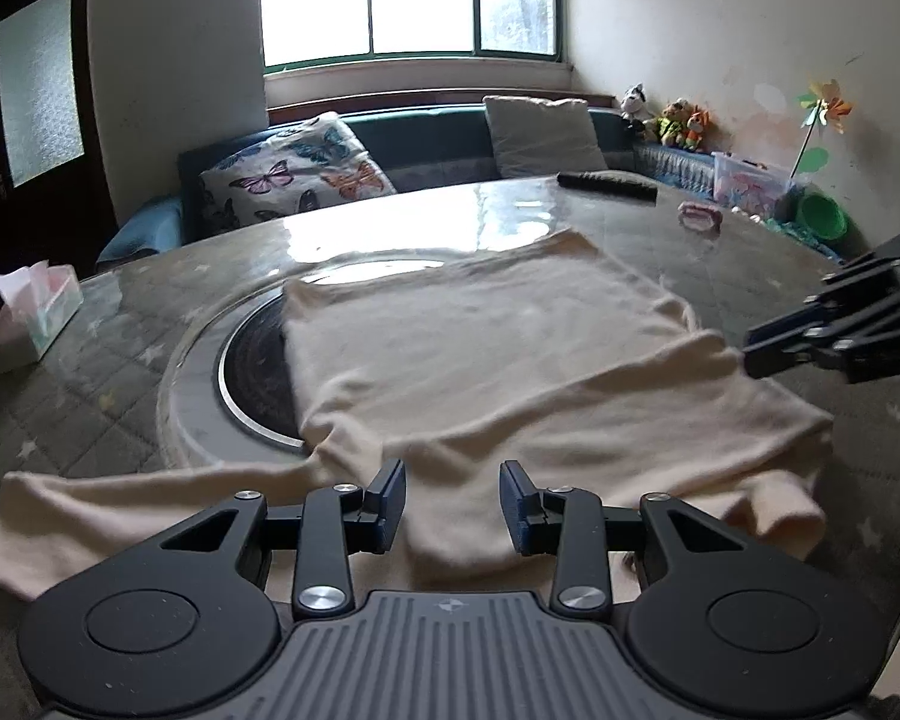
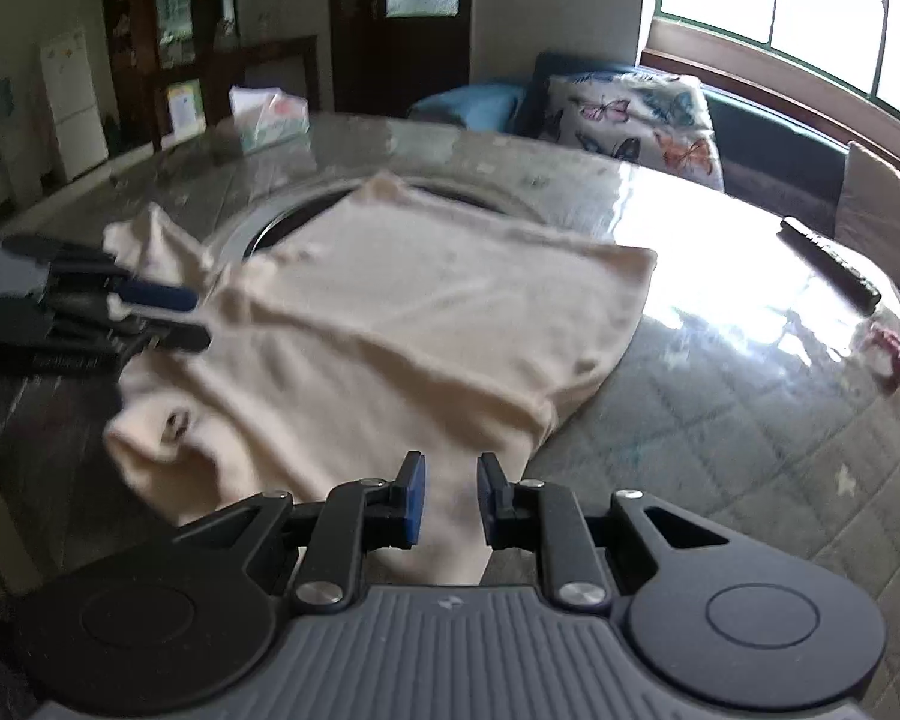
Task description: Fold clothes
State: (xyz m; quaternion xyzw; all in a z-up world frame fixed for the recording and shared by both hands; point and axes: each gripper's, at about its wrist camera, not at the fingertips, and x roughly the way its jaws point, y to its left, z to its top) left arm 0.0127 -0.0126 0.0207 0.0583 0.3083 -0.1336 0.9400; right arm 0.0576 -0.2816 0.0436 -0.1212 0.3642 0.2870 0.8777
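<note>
The desk [image 1: 120, 360] is round, topped with glossy glass over a grey quilted cover with small stars, and has a round dark inset [image 1: 252, 372] with a metal rim at its middle. A cream garment [image 1: 480, 360] lies spread on it straight ahead of the left hand-held gripper [image 1: 453, 504], covering part of the inset, one sleeve trailing off to that gripper's left. A tissue box [image 1: 42, 312] sits far to its left near the desk's edge. Beyond the garment, to the right, lie a dark remote control [image 1: 606, 185] and a small pink item [image 1: 699, 217].
</note>
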